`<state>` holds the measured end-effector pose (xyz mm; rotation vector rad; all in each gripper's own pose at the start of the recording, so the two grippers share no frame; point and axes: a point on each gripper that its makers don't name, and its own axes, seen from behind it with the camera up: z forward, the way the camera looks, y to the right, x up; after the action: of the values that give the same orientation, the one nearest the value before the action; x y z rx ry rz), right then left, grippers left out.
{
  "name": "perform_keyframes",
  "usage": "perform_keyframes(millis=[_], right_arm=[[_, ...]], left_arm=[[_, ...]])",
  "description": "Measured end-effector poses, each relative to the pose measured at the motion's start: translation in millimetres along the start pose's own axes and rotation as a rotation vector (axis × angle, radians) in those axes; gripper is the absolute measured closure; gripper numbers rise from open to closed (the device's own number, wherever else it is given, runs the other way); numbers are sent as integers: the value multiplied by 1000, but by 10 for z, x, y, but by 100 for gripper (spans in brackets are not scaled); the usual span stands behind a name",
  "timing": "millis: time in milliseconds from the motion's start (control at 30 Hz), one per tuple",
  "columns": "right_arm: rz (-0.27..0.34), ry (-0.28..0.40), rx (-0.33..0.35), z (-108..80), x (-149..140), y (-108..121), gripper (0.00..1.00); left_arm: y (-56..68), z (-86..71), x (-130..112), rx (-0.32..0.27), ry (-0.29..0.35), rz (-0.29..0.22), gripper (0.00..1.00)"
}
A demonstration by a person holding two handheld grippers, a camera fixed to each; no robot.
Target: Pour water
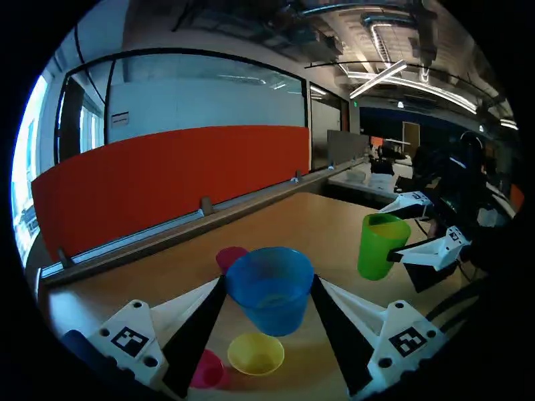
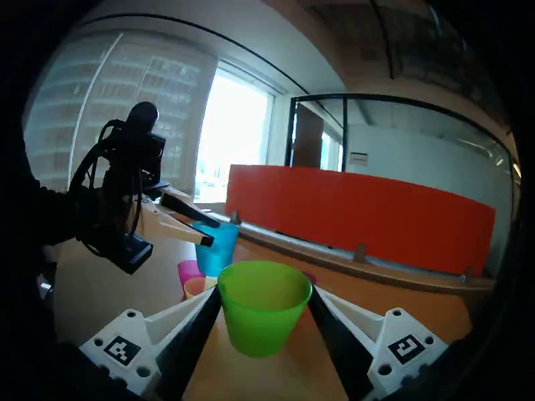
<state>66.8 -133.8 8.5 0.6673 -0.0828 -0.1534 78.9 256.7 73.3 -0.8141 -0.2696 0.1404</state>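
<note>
Left gripper (image 1: 269, 282) pinches the upright blue cup (image 1: 271, 304) between both fingers, above a pink cup (image 1: 208, 369) and a yellow cup (image 1: 256, 353) on the table (image 1: 314, 220). Farther right, the right gripper (image 2: 264, 293) clamps the green cup (image 2: 262, 321), apart from the blue one.

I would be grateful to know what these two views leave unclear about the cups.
Left gripper view: whether the blue cup holds water is too faint to tell.
Left gripper view: one pink cup is mostly hidden behind the blue cup.
Right gripper view: the yellow cup is partly hidden by the green cup.
</note>
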Motion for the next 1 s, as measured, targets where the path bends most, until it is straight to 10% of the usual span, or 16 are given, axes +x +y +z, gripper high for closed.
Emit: perform_keyframes(millis=[467,1000], right_arm=[[-3,14,20,3,92,-278,6],[-2,12,61,71,94,-550,6]], left_arm=[[126,-536,21,45,120,-12,11],[191,-788,-116,53,135,-13,11]])
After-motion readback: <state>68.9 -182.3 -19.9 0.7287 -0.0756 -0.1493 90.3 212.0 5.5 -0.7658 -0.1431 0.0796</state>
